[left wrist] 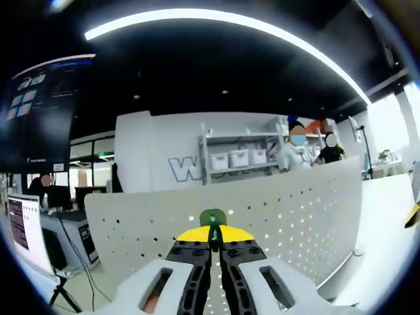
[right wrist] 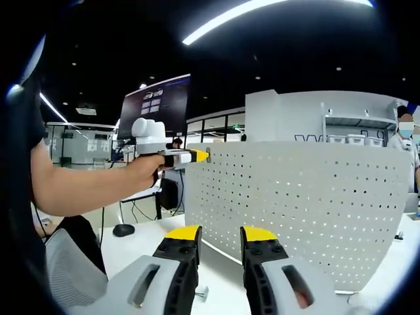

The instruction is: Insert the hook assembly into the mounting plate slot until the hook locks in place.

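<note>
A: Where's the hook?

B: In the left gripper view, a small green hook piece with a round head (left wrist: pixel 212 220) sits pinched between the yellow-tipped jaws of the left gripper (left wrist: pixel 214 237), which are closed on it. Its head is right up against the white perforated pegboard panel (left wrist: pixel 308 210), at the top edge; whether it's actually in a hole I can't tell.

A: And the other side?

B: The right gripper (right wrist: pixel 220 235) hangs with its jaws apart, holding nothing, just in front of the same panel (right wrist: pixel 308 197). That view also shows the left gripper (right wrist: pixel 205 155) from the side, in the person's hand (right wrist: pixel 146 172), its tip touching the panel's upper left corner. The hook itself is too small to make out there.
</note>
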Demonstrator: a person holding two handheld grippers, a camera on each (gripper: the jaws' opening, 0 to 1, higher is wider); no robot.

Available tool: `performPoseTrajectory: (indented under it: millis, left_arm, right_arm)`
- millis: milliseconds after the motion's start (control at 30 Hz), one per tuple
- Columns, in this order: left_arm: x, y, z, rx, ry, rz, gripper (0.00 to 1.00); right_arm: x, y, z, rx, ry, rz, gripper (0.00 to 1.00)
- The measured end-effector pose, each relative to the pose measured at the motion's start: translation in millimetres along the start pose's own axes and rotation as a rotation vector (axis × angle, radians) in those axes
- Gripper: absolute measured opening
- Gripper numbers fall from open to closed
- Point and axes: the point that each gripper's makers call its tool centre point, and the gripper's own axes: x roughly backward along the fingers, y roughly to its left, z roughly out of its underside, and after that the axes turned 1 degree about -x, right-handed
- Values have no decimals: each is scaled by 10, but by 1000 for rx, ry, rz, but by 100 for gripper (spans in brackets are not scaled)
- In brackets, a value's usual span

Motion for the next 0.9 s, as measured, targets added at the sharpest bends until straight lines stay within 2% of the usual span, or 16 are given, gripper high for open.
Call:
performPoseTrajectory:
  millis: [400,900]
  left_arm:
    - [-223,-10,88,19,13,-11,3]
    - [-317,16,127,3,25,-17,3]
  right_arm:
    - [43,-83,19,-3,7,22,22]
    - [45,-143,60,-14,14,39,22]
